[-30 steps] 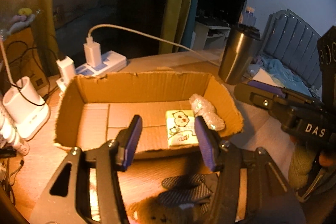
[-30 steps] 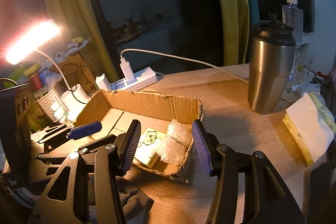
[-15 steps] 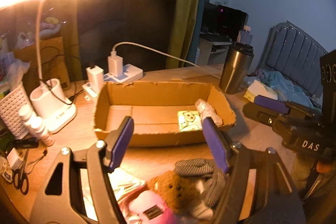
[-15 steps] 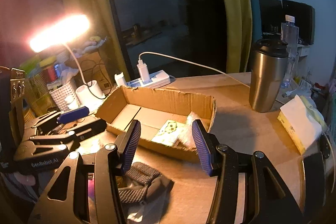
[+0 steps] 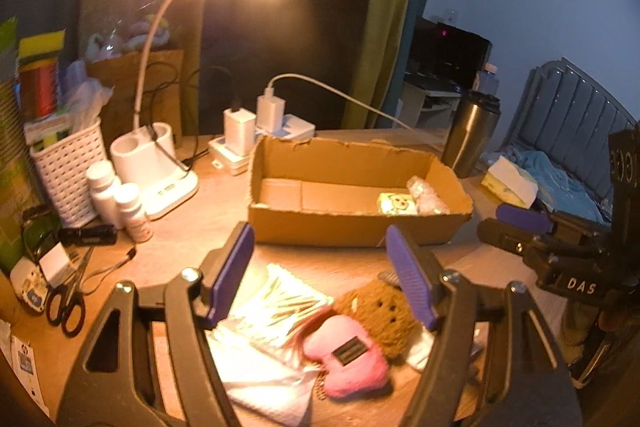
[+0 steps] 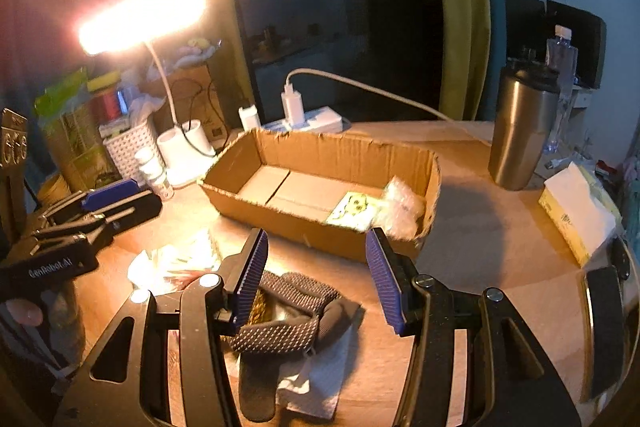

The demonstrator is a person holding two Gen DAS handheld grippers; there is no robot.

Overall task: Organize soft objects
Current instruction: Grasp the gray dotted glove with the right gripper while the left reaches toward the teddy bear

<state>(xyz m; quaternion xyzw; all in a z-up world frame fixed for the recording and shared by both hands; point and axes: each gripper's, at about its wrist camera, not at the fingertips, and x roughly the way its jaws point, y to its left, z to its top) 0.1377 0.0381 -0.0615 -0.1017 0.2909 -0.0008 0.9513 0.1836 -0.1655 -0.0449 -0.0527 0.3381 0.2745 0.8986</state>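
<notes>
A shallow cardboard box (image 5: 352,231) (image 6: 296,223) sits mid-table. In its right end lie a tissue pack with a cartoon print (image 5: 397,203) (image 6: 354,211) and a clear bubble-wrap wad (image 5: 426,195) (image 6: 402,207). Near the table's front edge lie a pink plush (image 5: 348,357), a brown plush bear (image 5: 380,311), a bag of cotton swabs (image 5: 276,301) and a grey dotted glove (image 6: 296,315). My left gripper (image 5: 320,271) is open and empty above the plush toys. My right gripper (image 6: 316,267) is open and empty above the glove.
A lit desk lamp (image 5: 152,163), white basket (image 5: 68,167), two small bottles (image 5: 120,203) and scissors (image 5: 68,299) stand left. A power strip with chargers (image 5: 260,131) lies behind the box. A steel tumbler (image 6: 520,135) and tissue box (image 6: 576,215) are right.
Both grippers have pulled back and up from the box, so the lamp and the pile of soft things near the table's front edge came into view. Both stay open.
</notes>
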